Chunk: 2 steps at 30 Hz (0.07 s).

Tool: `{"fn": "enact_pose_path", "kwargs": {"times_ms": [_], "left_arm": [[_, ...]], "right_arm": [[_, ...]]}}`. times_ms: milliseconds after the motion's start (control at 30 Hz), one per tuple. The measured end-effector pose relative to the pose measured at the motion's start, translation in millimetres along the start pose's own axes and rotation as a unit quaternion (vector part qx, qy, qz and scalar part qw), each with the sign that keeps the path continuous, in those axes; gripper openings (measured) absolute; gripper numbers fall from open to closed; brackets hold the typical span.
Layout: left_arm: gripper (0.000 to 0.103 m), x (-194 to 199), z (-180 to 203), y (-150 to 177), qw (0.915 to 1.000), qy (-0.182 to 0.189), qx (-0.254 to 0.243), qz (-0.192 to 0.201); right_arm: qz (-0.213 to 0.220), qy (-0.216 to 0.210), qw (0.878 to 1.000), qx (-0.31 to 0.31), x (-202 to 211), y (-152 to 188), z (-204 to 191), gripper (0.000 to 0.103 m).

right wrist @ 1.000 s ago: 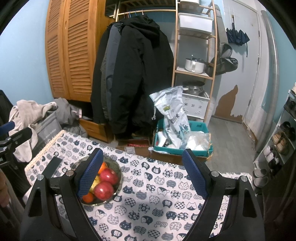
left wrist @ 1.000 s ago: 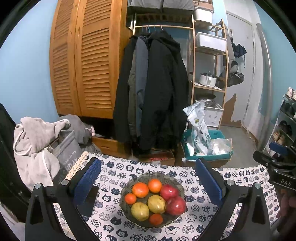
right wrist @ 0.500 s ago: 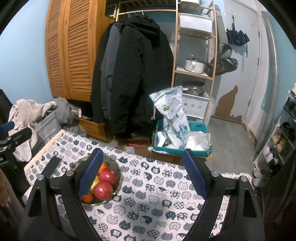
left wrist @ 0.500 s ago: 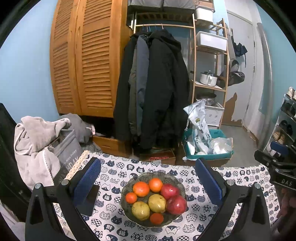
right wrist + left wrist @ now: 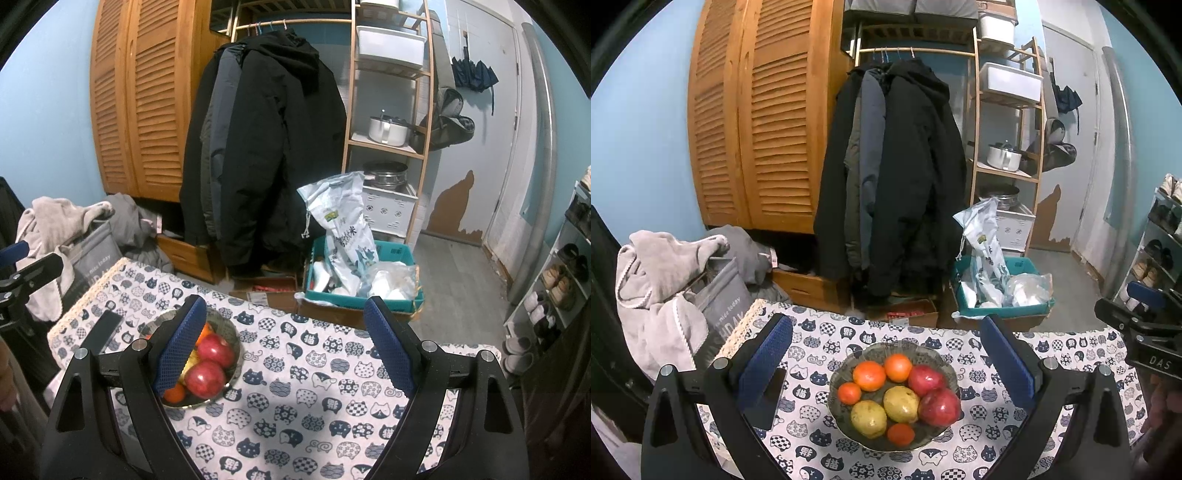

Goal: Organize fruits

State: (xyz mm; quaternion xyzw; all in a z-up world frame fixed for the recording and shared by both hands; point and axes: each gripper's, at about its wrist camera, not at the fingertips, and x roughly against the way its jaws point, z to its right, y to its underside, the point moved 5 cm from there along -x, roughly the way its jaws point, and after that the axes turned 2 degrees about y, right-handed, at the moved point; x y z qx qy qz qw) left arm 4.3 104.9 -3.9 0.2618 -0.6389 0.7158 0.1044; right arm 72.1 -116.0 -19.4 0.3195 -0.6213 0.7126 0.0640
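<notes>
Between the wide-spread, empty fingers of the left gripper point(image 5: 886, 354) sits the fruit bowl point(image 5: 945, 363) on the cat-print tablecloth point(image 5: 993, 435). Two red apples point(image 5: 940, 406) lie at its four o'clock. Right gripper point(image 5: 284, 343) gapes empty too, bowl at nine o'clock.

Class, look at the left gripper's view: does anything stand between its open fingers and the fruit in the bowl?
Nothing visible does. The left gripper is open, and the bowl of fruit lies straight ahead between its fingers, uncovered. The dark phone lies off to the bowl's left.
</notes>
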Motion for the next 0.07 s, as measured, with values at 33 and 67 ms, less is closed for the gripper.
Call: {"fn": "enact_pose_path", "kwargs": {"times_ms": [33, 67], "left_arm": [[0.102, -0.2, 0.2, -0.1, 1.0000, 0.000, 0.000, -0.001], [0.102, -0.4, 0.4, -0.1, 1.0000, -0.002, 0.000, -0.002]], "right_arm": [[0.000, 0.000, 1.000, 0.000, 0.1, 0.2, 0.3, 0.086], [0.000, 0.000, 1.000, 0.001, 0.0, 0.0, 0.1, 0.086]]}}
